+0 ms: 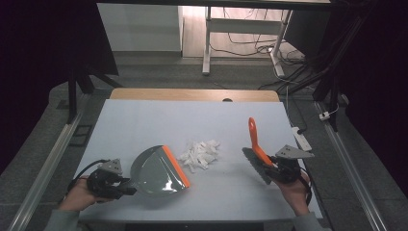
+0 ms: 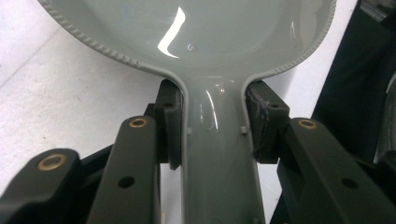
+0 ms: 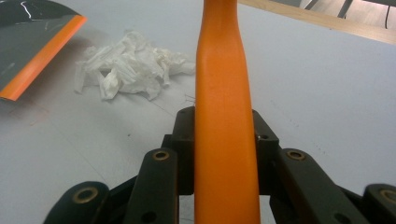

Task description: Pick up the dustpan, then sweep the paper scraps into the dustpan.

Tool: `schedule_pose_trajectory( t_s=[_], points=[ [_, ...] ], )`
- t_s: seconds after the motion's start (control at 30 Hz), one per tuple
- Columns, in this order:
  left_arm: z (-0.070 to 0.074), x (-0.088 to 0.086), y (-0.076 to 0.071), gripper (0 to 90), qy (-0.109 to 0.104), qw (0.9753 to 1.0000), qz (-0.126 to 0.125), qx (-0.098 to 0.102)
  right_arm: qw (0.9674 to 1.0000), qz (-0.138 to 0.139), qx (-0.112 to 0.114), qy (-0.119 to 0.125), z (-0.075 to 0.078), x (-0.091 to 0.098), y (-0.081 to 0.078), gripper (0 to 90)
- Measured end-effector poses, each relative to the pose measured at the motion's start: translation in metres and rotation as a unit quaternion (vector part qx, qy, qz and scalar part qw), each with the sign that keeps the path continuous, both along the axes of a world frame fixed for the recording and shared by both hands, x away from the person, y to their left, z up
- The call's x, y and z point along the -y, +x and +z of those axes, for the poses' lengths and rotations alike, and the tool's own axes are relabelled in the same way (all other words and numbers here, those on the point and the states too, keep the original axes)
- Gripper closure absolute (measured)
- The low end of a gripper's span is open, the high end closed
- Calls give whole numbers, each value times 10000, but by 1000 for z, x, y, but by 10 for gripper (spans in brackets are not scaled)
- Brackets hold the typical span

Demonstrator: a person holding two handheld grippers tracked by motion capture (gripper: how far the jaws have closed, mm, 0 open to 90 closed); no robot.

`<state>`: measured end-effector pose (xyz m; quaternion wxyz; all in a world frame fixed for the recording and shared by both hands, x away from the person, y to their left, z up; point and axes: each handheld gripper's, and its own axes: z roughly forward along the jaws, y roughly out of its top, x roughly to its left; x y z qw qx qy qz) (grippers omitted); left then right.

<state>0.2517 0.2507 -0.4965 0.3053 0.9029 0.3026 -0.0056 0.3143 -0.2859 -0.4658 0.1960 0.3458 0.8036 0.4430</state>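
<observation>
Pale blue covering lies over the table [image 1: 144, 120], with dark floor around it. My left gripper [image 1: 126, 185] is clamped on the handle of the grey dustpan [image 1: 156, 171] (its orange lip faces the paper). My right gripper [image 1: 269, 169] is closed on the orange brush [image 1: 255, 139]. Between them lie white paper scraps [image 1: 199, 154], just beside the dustpan's lip.

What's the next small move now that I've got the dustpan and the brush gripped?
Probably lower the brush onto the table just right of the paper scraps. The right gripper holds its orange handle, bristles apparently off the surface. The left gripper holds the dustpan with its orange lip facing the pile, close by, ready to receive a sweep.
</observation>
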Motion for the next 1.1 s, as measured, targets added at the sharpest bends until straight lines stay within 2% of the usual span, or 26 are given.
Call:
schedule_pose_trajectory(
  t_s=[0.17,0.57,1.1],
  points=[
    [-2,1,1,615,119,9999,105,-54,10000,0,-13,-3,0,0,0,702],
    [-3,5,3,615,130,9998,100,-67,10000,-2,67,44,4,-7,2,702],
    [-4,8,5,615,147,9998,120,-102,9998,15,140,168,17,-48,32,702]
  ],
)
